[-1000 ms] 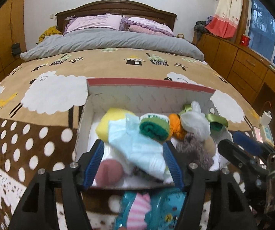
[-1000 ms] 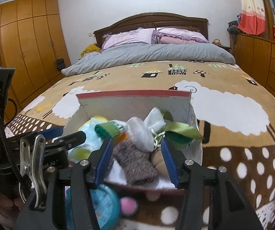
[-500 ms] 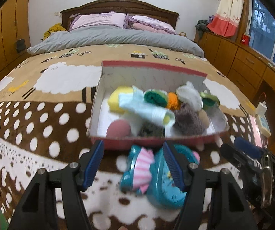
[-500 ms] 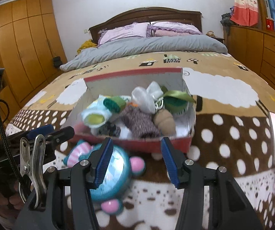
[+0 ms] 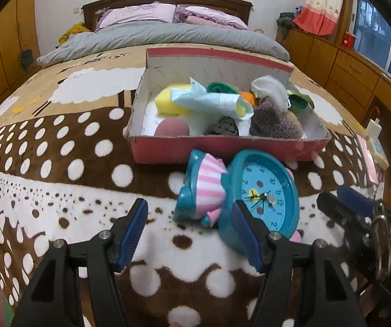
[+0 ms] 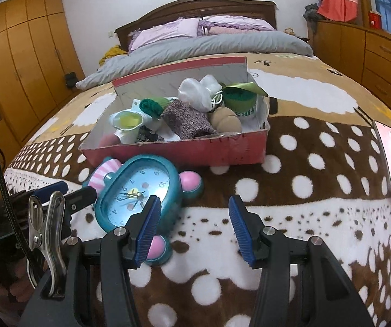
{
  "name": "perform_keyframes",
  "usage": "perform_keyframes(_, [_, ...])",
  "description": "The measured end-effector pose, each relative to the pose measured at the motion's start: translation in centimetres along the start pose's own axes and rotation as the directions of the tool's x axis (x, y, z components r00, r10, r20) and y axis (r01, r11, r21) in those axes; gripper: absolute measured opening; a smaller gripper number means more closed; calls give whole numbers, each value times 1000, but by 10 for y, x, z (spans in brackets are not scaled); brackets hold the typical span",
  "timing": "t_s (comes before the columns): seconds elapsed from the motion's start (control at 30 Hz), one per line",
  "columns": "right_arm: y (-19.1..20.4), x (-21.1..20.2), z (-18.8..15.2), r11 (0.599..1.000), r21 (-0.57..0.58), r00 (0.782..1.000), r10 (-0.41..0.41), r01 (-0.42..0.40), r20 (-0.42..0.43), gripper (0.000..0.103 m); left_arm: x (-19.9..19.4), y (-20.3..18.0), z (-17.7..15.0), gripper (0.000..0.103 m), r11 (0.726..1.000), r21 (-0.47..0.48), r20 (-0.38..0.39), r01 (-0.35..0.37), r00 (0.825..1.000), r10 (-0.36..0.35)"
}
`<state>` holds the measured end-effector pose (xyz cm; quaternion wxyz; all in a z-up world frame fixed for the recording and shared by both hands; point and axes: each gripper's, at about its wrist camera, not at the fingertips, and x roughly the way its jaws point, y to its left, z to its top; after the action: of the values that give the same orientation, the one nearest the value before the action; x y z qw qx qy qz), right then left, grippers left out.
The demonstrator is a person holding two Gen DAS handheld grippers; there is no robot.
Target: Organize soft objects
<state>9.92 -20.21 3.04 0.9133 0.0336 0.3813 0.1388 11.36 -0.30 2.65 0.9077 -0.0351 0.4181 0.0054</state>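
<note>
Socks (image 5: pixel 217 103) and other soft things lay piled in the red box (image 5: pixel 222 150) on the blanket (image 5: pixel 59 163), well beyond both grippers; left gripper (image 5: pixel 190 229) and right gripper (image 6: pixel 192 223) gaped empty.

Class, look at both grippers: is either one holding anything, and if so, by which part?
Nothing is held. The left gripper and the right gripper both stand open and empty above the blanket, short of the box.

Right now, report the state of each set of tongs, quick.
Left tongs: open, holding nothing, blanket between the fingers.
Right tongs: open, holding nothing, blanket between the fingers.
</note>
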Motion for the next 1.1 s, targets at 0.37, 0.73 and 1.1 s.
perform_keyframes(0.37, [3, 4, -2, 1000, -10, 1000, -6, 6, -7, 53, -1, -3, 1, 67, 1000, 12, 8, -10, 1000, 10])
perform_keyframes(0.73, [4, 4, -2, 1000, -10, 1000, -8, 8, -14, 53, -1, -2, 1, 67, 1000, 13, 8, -10, 1000, 10])
perform_keyframes(1.1, [4, 5, -2, 1000, -7, 1000, -9, 9, -17, 53, 0, -2, 2, 67, 1000, 8, 5, -17, 1000, 17])
